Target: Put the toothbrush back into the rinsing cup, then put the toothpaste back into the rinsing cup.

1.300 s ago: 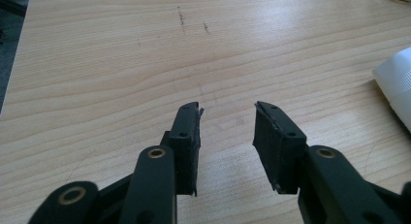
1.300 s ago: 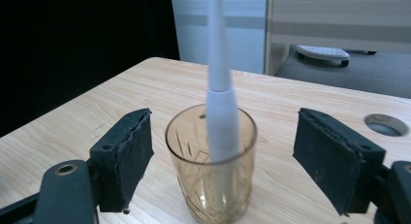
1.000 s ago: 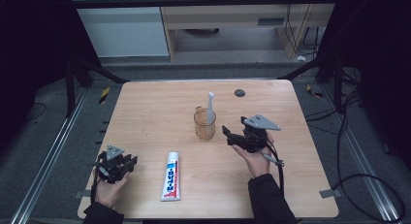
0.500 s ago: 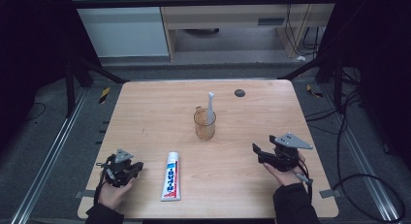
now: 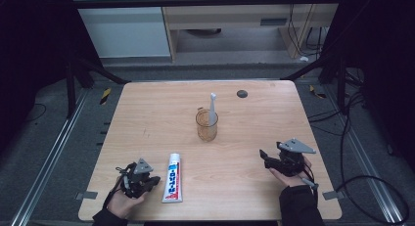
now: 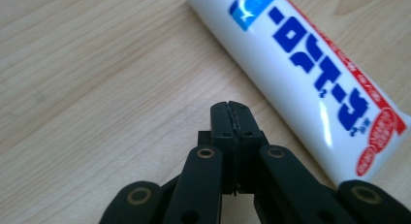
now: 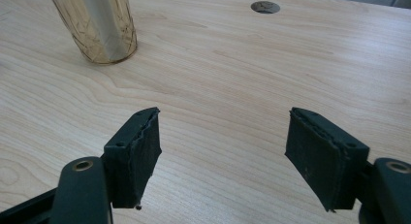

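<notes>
An amber glass cup [image 5: 206, 126] stands mid-table with a white toothbrush [image 5: 212, 108] upright in it; the cup's base [image 7: 99, 27] appears at the top left of the right gripper view. A white toothpaste tube [image 5: 172, 177] with blue lettering lies flat near the front edge, and its body [image 6: 310, 73] crosses the left gripper view. My left gripper [image 5: 152, 181] rests just left of the tube with its jaws pressed together and nothing between them [image 6: 231, 118]. My right gripper [image 5: 264, 156] sits at the front right, jaws wide apart [image 7: 223, 151] over bare wood.
The wooden table [image 5: 161, 113] has a small dark round hole [image 5: 242, 93] near its back right, seen also as the hole [image 7: 265, 7] in the right gripper view. Cables lie on the floor to the right. Metal rails run along the table's left side.
My right gripper has pulled back from beside the cup to the front right of the table. My left gripper has shifted slightly right, closer to the toothpaste tube.
</notes>
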The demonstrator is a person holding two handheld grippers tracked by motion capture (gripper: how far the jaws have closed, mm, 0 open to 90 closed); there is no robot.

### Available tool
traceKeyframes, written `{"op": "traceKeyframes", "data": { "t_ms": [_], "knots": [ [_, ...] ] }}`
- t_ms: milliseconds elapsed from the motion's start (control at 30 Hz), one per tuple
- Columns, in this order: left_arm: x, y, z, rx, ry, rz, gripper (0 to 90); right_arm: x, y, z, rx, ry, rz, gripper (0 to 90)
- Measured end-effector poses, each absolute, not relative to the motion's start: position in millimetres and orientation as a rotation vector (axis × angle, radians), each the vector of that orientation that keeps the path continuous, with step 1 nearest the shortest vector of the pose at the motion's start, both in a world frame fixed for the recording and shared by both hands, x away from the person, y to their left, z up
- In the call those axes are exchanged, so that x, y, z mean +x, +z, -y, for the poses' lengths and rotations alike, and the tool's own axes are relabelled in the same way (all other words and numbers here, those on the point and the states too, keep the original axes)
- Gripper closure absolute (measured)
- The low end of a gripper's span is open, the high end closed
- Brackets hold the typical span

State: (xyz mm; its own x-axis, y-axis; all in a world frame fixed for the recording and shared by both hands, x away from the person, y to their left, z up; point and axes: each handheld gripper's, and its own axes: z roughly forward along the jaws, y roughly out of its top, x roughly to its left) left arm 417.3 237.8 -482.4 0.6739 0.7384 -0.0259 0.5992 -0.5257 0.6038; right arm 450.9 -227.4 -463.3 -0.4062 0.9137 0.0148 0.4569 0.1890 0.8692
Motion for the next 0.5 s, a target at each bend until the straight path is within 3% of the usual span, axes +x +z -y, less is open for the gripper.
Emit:
{"op": "traceKeyframes", "data": {
  "t_ms": [500],
  "knots": [
    [411, -485, -220, 2.331, 0.265, -0.963, 89.6, 453, -466, 229, 1.291, 1.132, -1.947, 28.0]
  ]
}}
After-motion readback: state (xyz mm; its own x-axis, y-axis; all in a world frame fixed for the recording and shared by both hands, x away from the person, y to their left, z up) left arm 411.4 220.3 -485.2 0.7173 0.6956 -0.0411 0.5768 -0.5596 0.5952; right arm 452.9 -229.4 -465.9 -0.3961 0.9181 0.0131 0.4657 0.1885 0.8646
